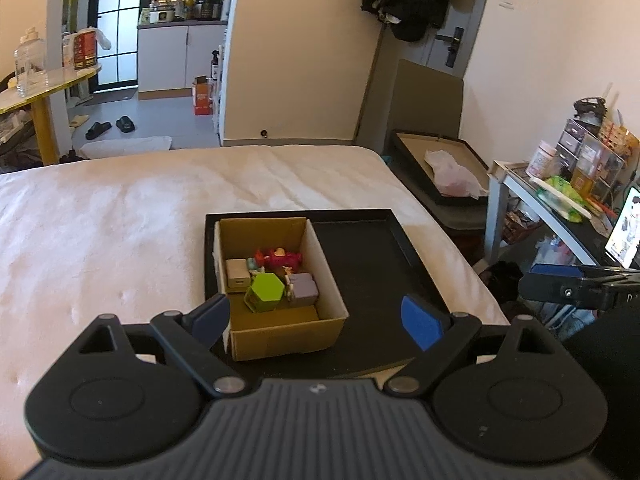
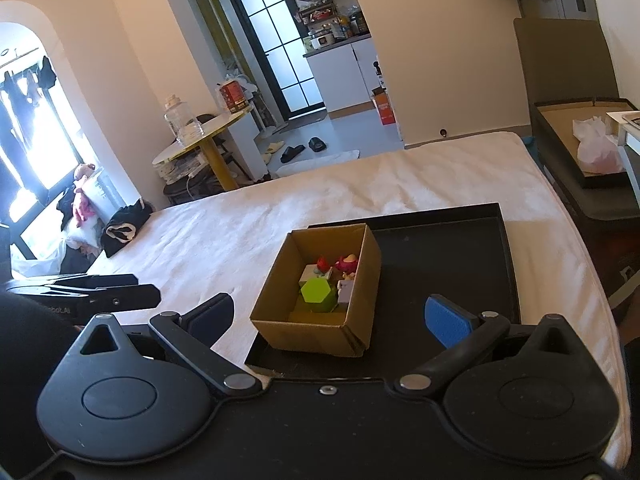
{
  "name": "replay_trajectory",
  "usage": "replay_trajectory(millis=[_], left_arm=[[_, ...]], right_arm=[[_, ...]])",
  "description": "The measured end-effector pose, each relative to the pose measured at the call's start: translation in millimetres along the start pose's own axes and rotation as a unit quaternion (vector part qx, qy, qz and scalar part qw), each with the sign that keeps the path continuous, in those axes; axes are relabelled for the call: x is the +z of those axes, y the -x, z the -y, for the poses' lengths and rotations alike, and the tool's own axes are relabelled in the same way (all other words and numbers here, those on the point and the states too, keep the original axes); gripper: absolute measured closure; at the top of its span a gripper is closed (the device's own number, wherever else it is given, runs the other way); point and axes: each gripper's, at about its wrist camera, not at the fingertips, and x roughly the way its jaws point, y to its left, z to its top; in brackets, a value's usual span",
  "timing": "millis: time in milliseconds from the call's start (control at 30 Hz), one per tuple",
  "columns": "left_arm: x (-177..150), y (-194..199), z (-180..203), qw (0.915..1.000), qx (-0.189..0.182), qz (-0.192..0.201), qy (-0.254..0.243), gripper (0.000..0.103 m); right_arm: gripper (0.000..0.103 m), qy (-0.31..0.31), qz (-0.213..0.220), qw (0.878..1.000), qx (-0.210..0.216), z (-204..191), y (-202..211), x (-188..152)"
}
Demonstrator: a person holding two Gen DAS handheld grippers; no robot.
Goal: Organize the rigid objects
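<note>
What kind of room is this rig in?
Likely a small studio flat: the work surface is a bed, a kitchen counter shows through the doorway, and slippers lie on the floor.

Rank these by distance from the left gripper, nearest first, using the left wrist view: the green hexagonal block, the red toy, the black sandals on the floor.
From the left gripper:
1. Green hexagonal block, near end of the cardboard box, just ahead.
2. Red toy, deeper in the box, behind the block.
3. Black sandals, on the floor beyond the bed, far left.
</note>
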Motion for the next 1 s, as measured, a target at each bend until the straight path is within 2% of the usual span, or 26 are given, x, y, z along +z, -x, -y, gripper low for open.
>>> replay_trajectory(millis=[167, 333, 1000], left_arm=[[0, -3, 0, 0.9998, -0.009, -0.008, 0.014, 0.011], [1, -6, 5, 0.9999, -0.006, -0.012, 0.006, 0.011], [-1, -11, 8, 0.9997, 0.003, -0.020, 0.013, 0.011]], right_arm=[[0.000, 0.002, -0.013, 1.000, -0.006, -6, 5, -4], [0.000, -0.001, -0.018, 1.000, -0.020, -10, 8, -5], [0.000, -0.016, -0.040, 0.999, -0.016, -7, 10, -6]])
